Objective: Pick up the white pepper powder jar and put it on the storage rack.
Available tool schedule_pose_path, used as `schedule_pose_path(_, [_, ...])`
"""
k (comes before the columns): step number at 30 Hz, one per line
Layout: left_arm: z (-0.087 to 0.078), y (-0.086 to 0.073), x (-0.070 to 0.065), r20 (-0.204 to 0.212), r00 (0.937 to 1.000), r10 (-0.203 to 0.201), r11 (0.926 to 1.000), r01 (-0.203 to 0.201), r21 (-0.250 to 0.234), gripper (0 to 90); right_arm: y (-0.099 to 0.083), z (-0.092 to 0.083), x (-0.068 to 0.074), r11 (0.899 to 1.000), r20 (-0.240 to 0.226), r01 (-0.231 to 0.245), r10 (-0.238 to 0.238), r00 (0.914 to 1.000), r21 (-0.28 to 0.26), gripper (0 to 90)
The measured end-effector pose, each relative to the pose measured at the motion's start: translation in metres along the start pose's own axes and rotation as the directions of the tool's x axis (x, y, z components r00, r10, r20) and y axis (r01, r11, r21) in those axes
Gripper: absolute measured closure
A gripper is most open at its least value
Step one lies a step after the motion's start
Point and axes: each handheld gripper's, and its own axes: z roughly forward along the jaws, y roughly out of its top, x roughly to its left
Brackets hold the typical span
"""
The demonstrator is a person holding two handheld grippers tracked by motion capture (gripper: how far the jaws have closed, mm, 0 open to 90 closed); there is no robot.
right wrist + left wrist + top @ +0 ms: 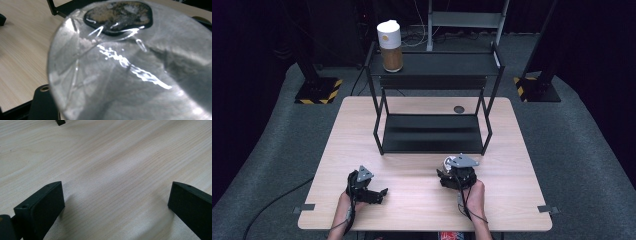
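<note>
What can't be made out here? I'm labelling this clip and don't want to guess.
- Held thing: in the right gripper view it sits too close, blurred and glary; its dark lid-like top shows, its kind does not.
- Same thing in the high view: the right gripper covers nearly all of it.
- White-and-tan container on the black rack: too small to read.
- Left gripper: jaws cut off by the picture's bottom edge.

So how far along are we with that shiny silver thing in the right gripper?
Done: the right gripper has closed on the foil-wrapped item, near the table's front edge. In hand: nothing else; the left gripper rests open over bare wood. Left: probably moving it to the black rack, whose lower shelf looks bare; a canister stands on top.
</note>
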Motion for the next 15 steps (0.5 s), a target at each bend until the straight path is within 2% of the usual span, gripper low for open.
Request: schedule_pose_path(15, [0.000, 0.000, 0.000, 0.000, 1.0000, 0.000, 1.0000, 0.000, 0.000, 0.0, 0.017, -0.018, -0.017, 0.999, 0.040, -0.010, 0.012, 0.9991, -0.030, 29.9])
